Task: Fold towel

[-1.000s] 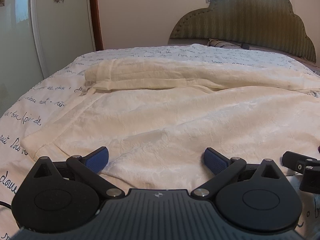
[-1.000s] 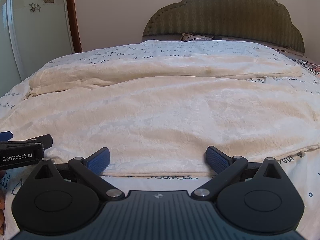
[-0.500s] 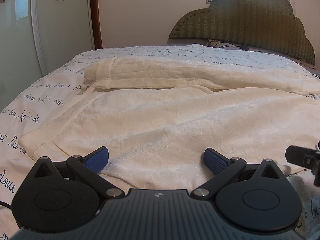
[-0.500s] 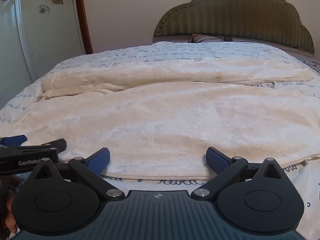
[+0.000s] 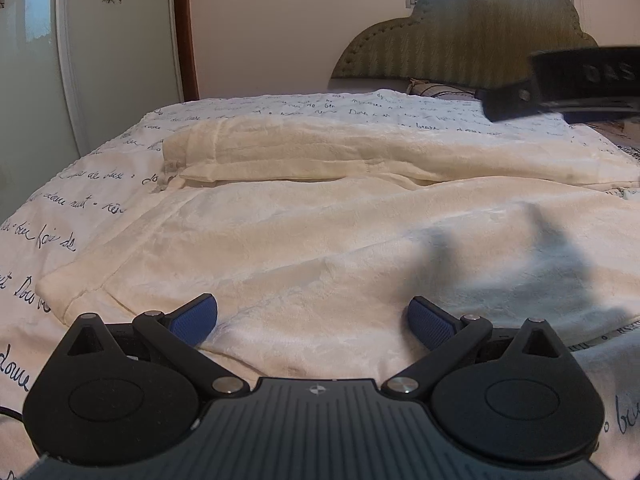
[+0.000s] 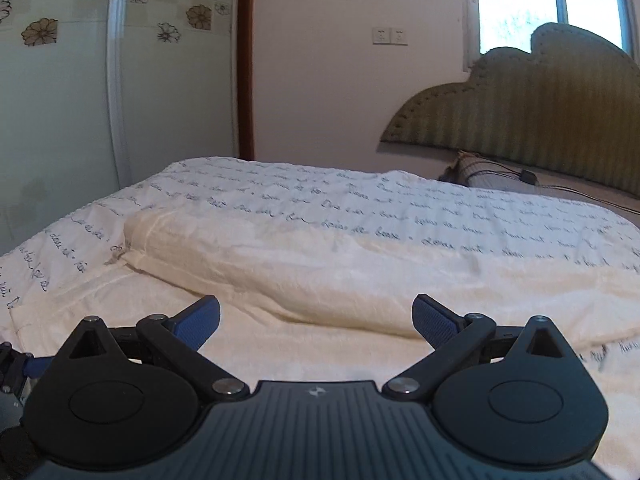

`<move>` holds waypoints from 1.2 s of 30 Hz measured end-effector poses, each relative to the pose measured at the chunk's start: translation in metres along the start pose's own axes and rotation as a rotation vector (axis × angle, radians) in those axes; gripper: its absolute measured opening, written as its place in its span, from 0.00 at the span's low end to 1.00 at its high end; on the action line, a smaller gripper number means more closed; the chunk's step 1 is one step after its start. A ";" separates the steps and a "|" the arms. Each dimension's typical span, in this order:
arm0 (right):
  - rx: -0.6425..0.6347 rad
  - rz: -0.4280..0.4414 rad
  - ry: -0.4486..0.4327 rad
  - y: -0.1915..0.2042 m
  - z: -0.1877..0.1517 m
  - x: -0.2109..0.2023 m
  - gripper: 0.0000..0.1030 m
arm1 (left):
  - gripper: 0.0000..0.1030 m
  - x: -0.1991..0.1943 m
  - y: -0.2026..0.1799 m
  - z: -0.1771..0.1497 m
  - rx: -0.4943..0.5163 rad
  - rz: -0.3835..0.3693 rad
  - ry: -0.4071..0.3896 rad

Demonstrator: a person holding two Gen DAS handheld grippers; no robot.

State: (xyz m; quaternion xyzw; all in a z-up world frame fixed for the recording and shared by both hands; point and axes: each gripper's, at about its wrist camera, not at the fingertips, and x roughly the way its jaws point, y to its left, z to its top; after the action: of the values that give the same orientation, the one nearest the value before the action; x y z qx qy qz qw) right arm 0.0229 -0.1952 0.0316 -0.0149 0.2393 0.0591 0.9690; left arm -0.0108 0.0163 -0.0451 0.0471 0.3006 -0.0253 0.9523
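Note:
A large cream towel [image 5: 320,232] lies spread across the bed, its far edge rolled into a long fold [image 5: 340,156]. My left gripper [image 5: 312,320] stands open low over the towel's near edge, nothing between its blue pads. In the left wrist view my right gripper shows as a blurred black bar at the upper right. My right gripper [image 6: 316,320] is open as well, raised over the towel [image 6: 320,344] and facing the rolled fold [image 6: 320,276], with nothing held. A bit of the left gripper shows at the right wrist view's lower left edge.
The bed carries a white cover with blue script [image 5: 60,200]. A green padded headboard [image 6: 540,108] and a pillow [image 6: 480,168] with a cable lie at the far end. A glass door with flower prints [image 6: 60,100] stands on the left.
My right gripper has risen and swung forward and left over the towel, now crossing high in the left wrist view. The left gripper has barely moved. Both stay open.

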 end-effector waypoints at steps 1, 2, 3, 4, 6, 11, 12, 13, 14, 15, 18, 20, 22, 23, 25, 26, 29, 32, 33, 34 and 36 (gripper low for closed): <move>-0.028 0.018 0.004 0.000 0.009 0.010 1.00 | 0.99 -0.002 0.000 0.003 0.017 -0.012 0.001; -0.071 0.030 0.012 0.001 0.018 0.023 1.00 | 1.00 -0.004 0.000 0.006 0.040 -0.026 -0.002; -0.114 0.030 0.015 0.001 0.027 0.035 1.00 | 1.00 -0.006 0.001 0.010 0.067 -0.031 -0.010; -0.149 0.026 0.014 0.001 0.035 0.047 1.00 | 1.00 -0.008 0.001 0.014 0.095 -0.024 -0.024; -0.198 0.037 0.004 -0.005 0.053 0.076 1.00 | 1.00 -0.011 0.004 0.023 0.122 0.011 -0.057; -0.256 0.108 0.088 -0.029 0.084 0.160 0.94 | 1.00 -0.001 0.020 0.044 0.123 0.051 -0.055; -0.279 0.110 0.117 -0.032 0.085 0.177 0.88 | 1.00 0.002 0.023 0.047 0.116 0.055 -0.047; -0.293 0.118 0.152 -0.035 0.086 0.193 0.84 | 1.00 0.005 0.025 0.049 0.112 0.056 -0.038; -0.295 0.129 0.188 -0.038 0.086 0.209 0.75 | 1.00 0.008 0.028 0.051 0.109 0.056 -0.028; -0.286 0.157 0.236 -0.041 0.085 0.224 0.68 | 1.00 0.012 0.029 0.052 0.109 0.059 -0.022; -0.280 0.254 0.343 -0.045 0.074 0.261 0.64 | 1.00 0.019 0.033 0.054 0.117 0.067 -0.004; -0.307 0.307 0.368 -0.043 0.070 0.276 0.64 | 1.00 0.023 0.034 0.055 0.123 0.073 0.004; -0.274 0.374 0.391 -0.047 0.071 0.283 0.64 | 1.00 0.026 0.036 0.058 0.125 0.079 0.006; -0.252 0.402 0.408 -0.048 0.073 0.288 0.55 | 1.00 0.028 0.038 0.060 0.124 0.080 0.004; -0.270 0.413 0.403 -0.045 0.075 0.284 0.32 | 1.00 0.032 0.043 0.067 0.113 0.074 0.003; -0.315 0.383 0.388 -0.039 0.074 0.279 0.22 | 1.00 0.034 0.046 0.072 0.101 0.065 0.007; -0.449 0.289 0.289 -0.019 0.068 0.247 0.13 | 1.00 0.043 0.064 0.089 0.020 0.039 0.020; -0.617 0.179 0.127 0.009 0.061 0.195 0.12 | 0.99 0.049 0.091 0.108 -0.130 -0.026 0.045; -0.659 0.155 0.081 0.017 0.057 0.177 0.12 | 0.99 0.050 0.101 0.112 -0.193 -0.059 0.054; -0.722 0.123 0.024 0.026 0.051 0.154 0.12 | 0.99 0.050 0.112 0.115 -0.266 -0.102 0.060; -0.796 0.105 -0.054 0.040 0.038 0.112 0.12 | 0.99 0.047 0.133 0.116 -0.410 -0.199 0.062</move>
State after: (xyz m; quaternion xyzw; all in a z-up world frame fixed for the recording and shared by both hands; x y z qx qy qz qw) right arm 0.1337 -0.1417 0.0130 -0.3752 0.1725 0.1971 0.8892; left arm 0.1042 0.1350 0.0326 -0.1765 0.3316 -0.0560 0.9251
